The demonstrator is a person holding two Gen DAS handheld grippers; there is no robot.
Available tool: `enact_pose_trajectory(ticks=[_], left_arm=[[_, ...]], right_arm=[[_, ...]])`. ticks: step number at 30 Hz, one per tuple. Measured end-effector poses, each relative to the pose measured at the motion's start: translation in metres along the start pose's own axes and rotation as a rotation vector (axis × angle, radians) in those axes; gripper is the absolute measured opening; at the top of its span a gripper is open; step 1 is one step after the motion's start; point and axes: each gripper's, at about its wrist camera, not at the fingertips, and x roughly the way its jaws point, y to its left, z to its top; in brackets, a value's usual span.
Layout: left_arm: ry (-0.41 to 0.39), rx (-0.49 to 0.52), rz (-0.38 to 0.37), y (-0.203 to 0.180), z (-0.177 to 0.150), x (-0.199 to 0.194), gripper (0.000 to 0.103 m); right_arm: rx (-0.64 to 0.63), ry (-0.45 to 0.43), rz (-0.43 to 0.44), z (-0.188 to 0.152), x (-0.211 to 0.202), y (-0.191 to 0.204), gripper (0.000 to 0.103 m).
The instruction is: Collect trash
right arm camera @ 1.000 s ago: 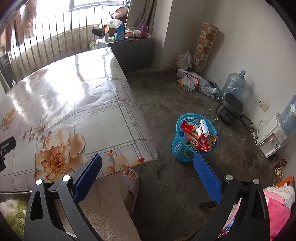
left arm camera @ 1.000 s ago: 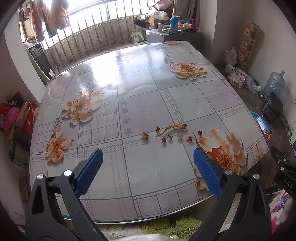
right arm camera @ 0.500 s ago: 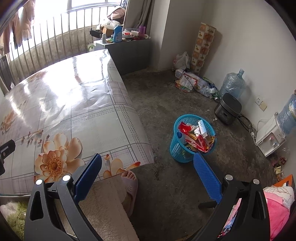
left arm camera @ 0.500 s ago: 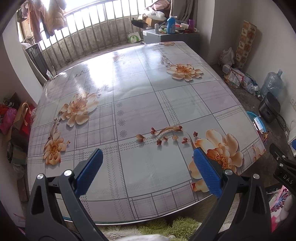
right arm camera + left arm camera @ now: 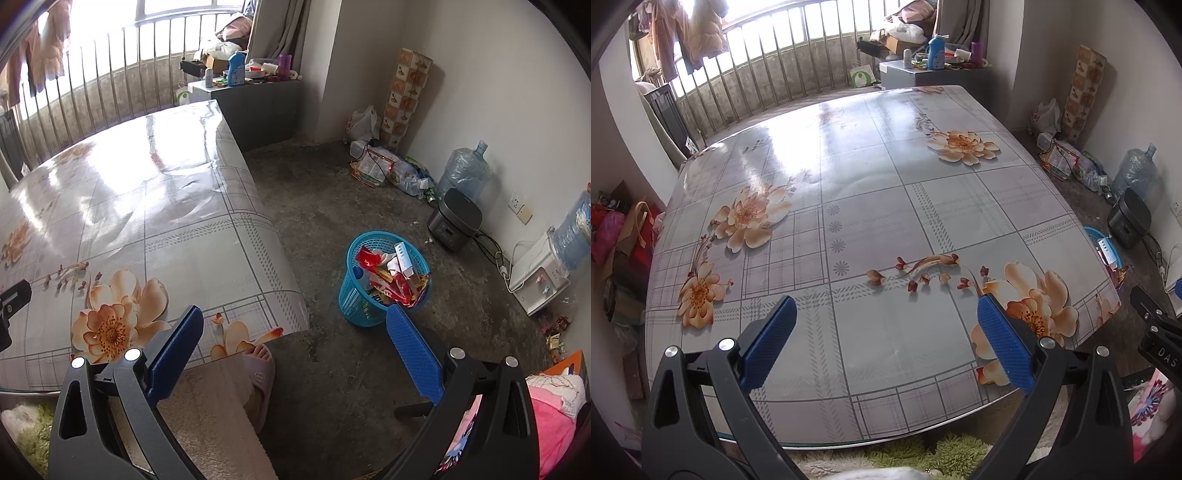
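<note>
Over the near edge of the table [image 5: 871, 192], in the left wrist view, I see my left gripper [image 5: 886, 343] with its blue pads spread wide, holding nothing and touching nothing. Below it lies only the glossy flowered cloth [image 5: 964, 147]; I can see no trash on this surface. At the right border a black piece of the right gripper [image 5: 1156, 339] enters the view, and behind the table corner a small part of the blue basket [image 5: 1099, 238] shows, on the floor and well apart from my pads. A grey cabinet [image 5: 934, 75] with bottles stands behind the far edge. From the right wrist view, my right gripper [image 5: 295, 343] is also wide apart and empty, hanging over the floor [image 5: 332, 192] beside the table corner. The basket [image 5: 354, 295] stands on the floor just ahead of the right pad [image 5: 415, 358], and it is full of trash [image 5: 391, 273]: red wrappers and a white box. Between the pads, lower down, I see a foot in a slipper [image 5: 258, 373] and a beige trouser leg, near the table edge. More litter [image 5: 384, 166] lies by the far wall, next to a water bottle [image 5: 461, 171] and a dark cooker [image 5: 456, 219].
</note>
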Motion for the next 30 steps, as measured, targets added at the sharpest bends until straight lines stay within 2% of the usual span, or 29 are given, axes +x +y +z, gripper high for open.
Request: enact_pose_trajectory(ticks=[30], left_arm=[[0.004,-0.023,0.006,0.003,-0.0013,-0.0011,0.094]], right_arm=[[0.004,-0.003,0.003,0.0023,-0.0016,0.0035,0.096]])
